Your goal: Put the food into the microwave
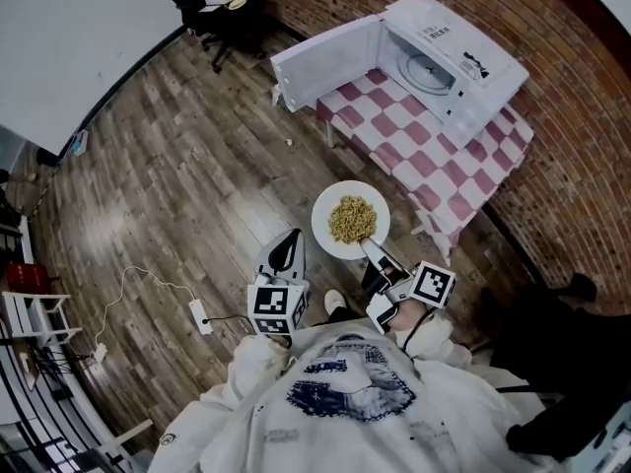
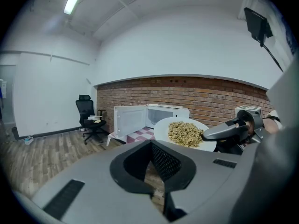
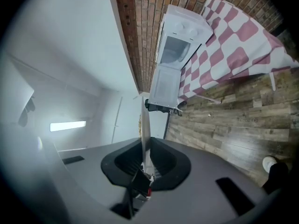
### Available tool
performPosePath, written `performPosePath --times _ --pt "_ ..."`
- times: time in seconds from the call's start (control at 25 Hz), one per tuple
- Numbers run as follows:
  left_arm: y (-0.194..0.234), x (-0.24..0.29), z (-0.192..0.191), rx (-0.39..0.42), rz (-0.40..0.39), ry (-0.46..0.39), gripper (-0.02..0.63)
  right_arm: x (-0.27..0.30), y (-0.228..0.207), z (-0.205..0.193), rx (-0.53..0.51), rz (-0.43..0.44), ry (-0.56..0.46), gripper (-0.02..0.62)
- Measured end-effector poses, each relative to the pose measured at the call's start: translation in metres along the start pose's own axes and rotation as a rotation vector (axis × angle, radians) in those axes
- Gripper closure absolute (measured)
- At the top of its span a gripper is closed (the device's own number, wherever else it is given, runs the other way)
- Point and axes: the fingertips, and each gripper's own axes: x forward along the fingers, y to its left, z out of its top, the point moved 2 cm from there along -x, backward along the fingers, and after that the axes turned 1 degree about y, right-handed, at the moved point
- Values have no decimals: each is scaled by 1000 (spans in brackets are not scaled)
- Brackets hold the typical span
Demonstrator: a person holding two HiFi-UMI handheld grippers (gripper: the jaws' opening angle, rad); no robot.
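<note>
A white plate (image 1: 335, 239) heaped with yellowish food (image 1: 352, 218) hangs over the wooden floor in the head view. My right gripper (image 1: 369, 248) is shut on the plate's near rim. In the right gripper view the plate (image 3: 144, 125) shows edge-on between the jaws of that gripper (image 3: 144, 154). Just left of the plate, my left gripper (image 1: 289, 239) is shut and holds nothing. The left gripper view shows its closed jaws (image 2: 152, 154), with the plate (image 2: 161, 127) and the right gripper (image 2: 226, 130) beyond them. The white microwave (image 1: 449, 57) stands ahead on the table, its door (image 1: 325, 62) swung open to the left.
A table with a red-and-white checked cloth (image 1: 439, 161) carries the microwave against a brick wall (image 1: 582, 97). A black office chair (image 1: 212, 8) stands far left of it. A white power strip and cable (image 1: 200, 315) lie on the floor to my left.
</note>
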Motion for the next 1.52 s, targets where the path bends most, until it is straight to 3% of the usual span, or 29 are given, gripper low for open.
performPosePath --times 0.84,1.12,1.52 --pt "44 62 23 8 -65 -5 598 57 -9 35 21 -23 -67 555" --pt "53 117 39 25 -90 13 598 83 -22 82 41 -27 -105 555" --pt "41 234 91 70 -171 20 598 115 -35 188 64 -27 -183 555"
